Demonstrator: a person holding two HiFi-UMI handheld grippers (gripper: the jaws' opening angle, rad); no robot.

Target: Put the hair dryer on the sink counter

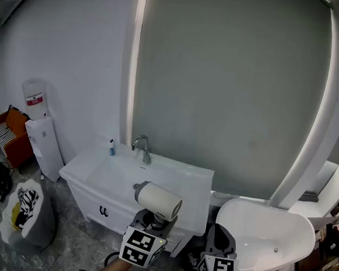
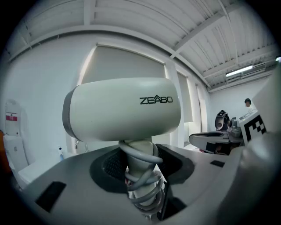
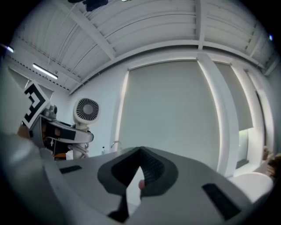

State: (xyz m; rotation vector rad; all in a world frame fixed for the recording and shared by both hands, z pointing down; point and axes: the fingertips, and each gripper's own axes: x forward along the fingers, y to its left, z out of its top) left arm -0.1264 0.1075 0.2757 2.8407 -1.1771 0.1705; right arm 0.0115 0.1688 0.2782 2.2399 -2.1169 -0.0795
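Observation:
A white hair dryer (image 1: 157, 200) with its cord wound round the handle stands upright in my left gripper (image 1: 153, 221), whose jaws are shut on the handle. It hangs in the air over the front edge of the white sink counter (image 1: 198, 179). In the left gripper view the hair dryer (image 2: 123, 110) fills the middle, and the left gripper (image 2: 140, 167) clamps the wrapped handle. My right gripper (image 1: 219, 245) is low at the right, near the bathtub, with nothing in it. In the right gripper view the right gripper (image 3: 139, 171) has its pads together, and the hair dryer (image 3: 87, 110) shows at the left.
A chrome faucet (image 1: 141, 147) and a small bottle (image 1: 111, 148) stand at the back of the counter. A white bathtub (image 1: 266, 233) sits to the right. A water dispenser (image 1: 39, 131) and a bag (image 1: 27, 209) stand on the floor at the left.

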